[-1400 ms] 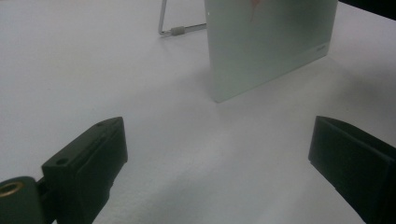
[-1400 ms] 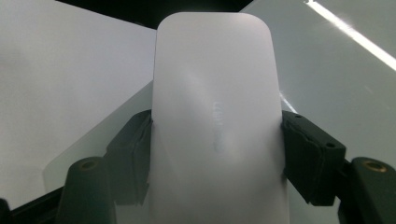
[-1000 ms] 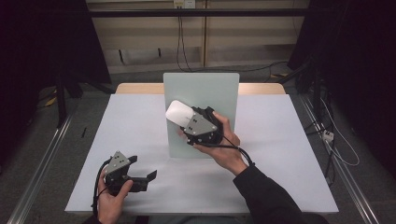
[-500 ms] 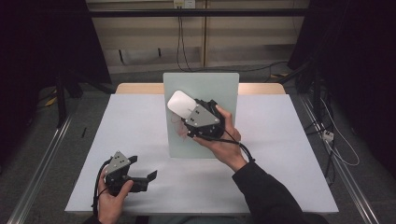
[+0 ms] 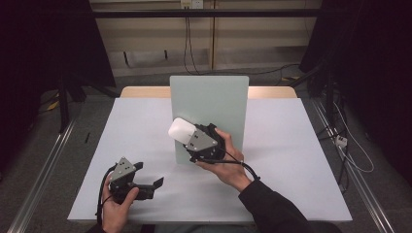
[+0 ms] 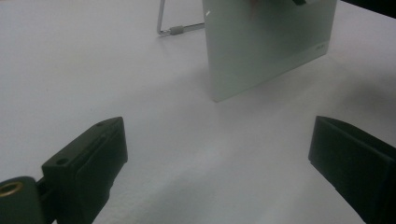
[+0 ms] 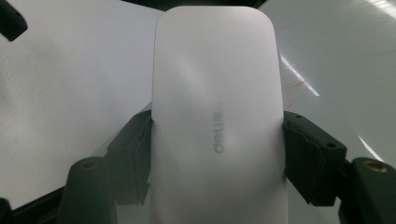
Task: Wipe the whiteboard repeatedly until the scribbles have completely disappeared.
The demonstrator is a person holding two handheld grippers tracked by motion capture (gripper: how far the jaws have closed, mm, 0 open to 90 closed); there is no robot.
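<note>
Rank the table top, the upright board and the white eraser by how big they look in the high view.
1. table top, clearly the largest.
2. upright board.
3. white eraser, smallest, clamped in the right gripper in front of the board; it sits nearer the camera, yet looks far smaller.

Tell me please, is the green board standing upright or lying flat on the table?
Upright. The green board stands on its lower edge on the table, and a metal support leg shows behind it.

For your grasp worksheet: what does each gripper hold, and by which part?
The right gripper clamps a white eraser-like block by its two long sides, near its lower half. The left gripper holds nothing; its jaws stand open above the table.
</note>
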